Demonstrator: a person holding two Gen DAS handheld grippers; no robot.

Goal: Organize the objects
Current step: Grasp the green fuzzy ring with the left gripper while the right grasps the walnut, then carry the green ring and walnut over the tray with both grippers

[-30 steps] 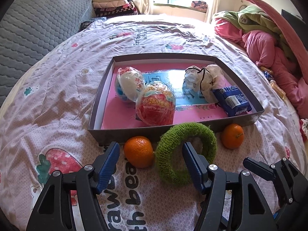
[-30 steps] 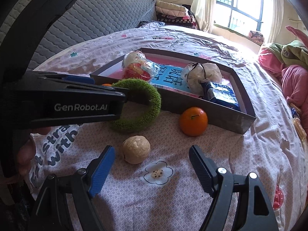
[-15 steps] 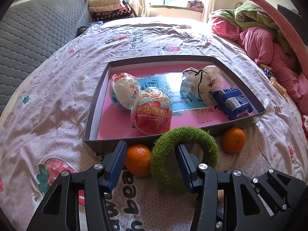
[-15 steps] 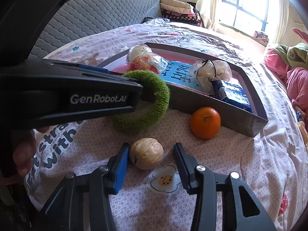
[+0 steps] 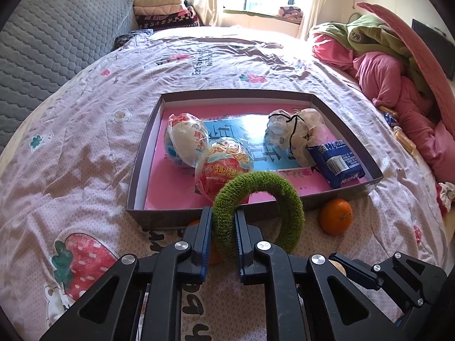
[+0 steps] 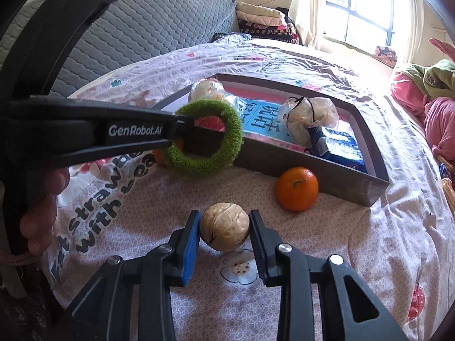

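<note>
My left gripper [image 5: 222,227] is shut on the near side of a fuzzy green ring [image 5: 287,196] and holds it raised just in front of the grey box [image 5: 167,216]; the ring also shows in the right wrist view [image 6: 224,159]. My right gripper [image 6: 224,228] is shut on a walnut [image 6: 224,227] just above the bedsheet. One orange [image 6: 297,188] lies by the box's near wall. A second orange [image 5: 196,223] is mostly hidden behind the left fingers.
The box holds two wrapped toy eggs [image 5: 224,167], a tied white bag [image 5: 295,130] and a blue packet [image 5: 335,163]. A grey quilted headboard [image 5: 42,51] stands at left. Piled pink and green bedding [image 5: 392,71] lies at right.
Both grippers have closed: the left on the green ring, lifting it toward the box, the right on the walnut.
</note>
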